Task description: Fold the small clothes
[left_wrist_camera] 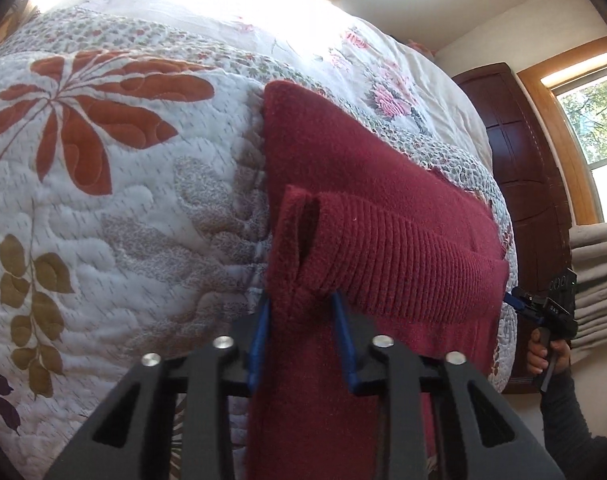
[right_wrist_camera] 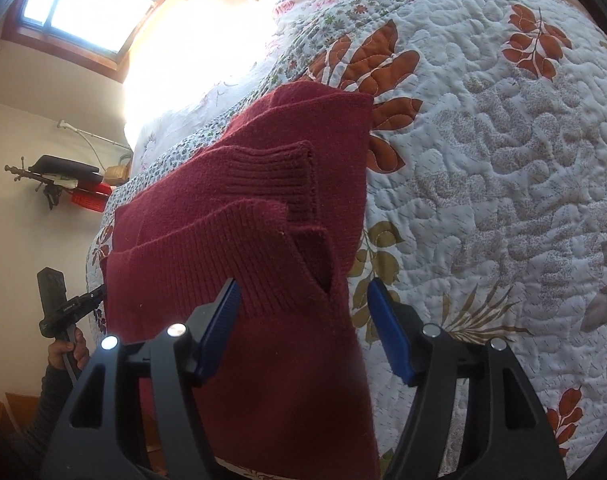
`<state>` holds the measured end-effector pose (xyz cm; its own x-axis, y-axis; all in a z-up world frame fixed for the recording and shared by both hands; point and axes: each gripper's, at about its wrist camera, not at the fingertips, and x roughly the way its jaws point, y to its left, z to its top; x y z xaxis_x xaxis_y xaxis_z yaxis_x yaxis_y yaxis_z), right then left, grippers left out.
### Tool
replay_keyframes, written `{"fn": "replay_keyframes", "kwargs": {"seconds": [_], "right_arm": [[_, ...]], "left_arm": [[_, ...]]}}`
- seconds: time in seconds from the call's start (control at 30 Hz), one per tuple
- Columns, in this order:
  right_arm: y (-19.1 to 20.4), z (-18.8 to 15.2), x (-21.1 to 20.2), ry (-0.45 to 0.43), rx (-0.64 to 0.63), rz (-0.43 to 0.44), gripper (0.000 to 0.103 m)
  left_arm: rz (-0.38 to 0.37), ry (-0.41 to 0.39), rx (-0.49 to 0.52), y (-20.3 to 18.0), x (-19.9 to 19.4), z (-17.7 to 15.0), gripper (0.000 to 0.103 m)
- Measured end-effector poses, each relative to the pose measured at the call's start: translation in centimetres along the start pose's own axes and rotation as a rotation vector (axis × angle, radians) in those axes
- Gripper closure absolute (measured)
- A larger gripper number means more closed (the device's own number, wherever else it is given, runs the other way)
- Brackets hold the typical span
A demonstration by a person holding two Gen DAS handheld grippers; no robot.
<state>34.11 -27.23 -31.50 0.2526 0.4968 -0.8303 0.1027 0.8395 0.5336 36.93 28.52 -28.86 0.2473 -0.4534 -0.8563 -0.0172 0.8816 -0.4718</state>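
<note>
One dark red sweater (left_wrist_camera: 367,208), partly folded with ribbed cuffs on top, lies centre frame on a floral quilt (left_wrist_camera: 115,184). Left gripper (left_wrist_camera: 301,312), lower centre: jaws clenched on the sweater's edge. Right gripper (right_wrist_camera: 303,316), lower centre: jaws released, spread around the near edge.

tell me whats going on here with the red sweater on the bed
A person is folding a dark red sweater on a floral quilt, a handheld gripper in each hand. The left gripper is pinching the sweater's near edge by a ribbed cuff. The right gripper is open, its fingers straddling the opposite edge.
</note>
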Motion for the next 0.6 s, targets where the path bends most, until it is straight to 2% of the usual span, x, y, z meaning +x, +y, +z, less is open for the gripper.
{"fn": "replay_keyframes", "kwargs": {"seconds": [0.07,0.43,0.47,0.5,0.57,0.6], "right_arm": [[0.1,0.0,0.3,0.001,-0.011,0.000,0.035],[0.2,0.2,1.4,0.007,-0.061,-0.027,0.037],[0.2,0.2,1.6,0.018,-0.064,-0.013,0.046],[0.4,0.1,1.8,0.027,-0.068,-0.006,0.065],[0.9,-0.1,2.0,0.039,-0.082,-0.012,0.086],[1.1,-0.3,1.8,0.032,-0.091,-0.027,0.093]], "left_arm": [[0.010,-0.011,0.014,-0.3,-0.3,-0.2,0.090],[0.008,-0.049,0.025,-0.8,-0.5,-0.6,0.092],[0.006,-0.053,0.022,-1.0,-0.3,-0.7,0.092],[0.006,-0.057,0.020,-0.9,-0.3,-0.7,0.092],[0.005,-0.067,0.017,-0.9,-0.5,-0.8,0.093],[0.008,-0.074,0.018,-1.0,-0.6,-0.9,0.093]]}}
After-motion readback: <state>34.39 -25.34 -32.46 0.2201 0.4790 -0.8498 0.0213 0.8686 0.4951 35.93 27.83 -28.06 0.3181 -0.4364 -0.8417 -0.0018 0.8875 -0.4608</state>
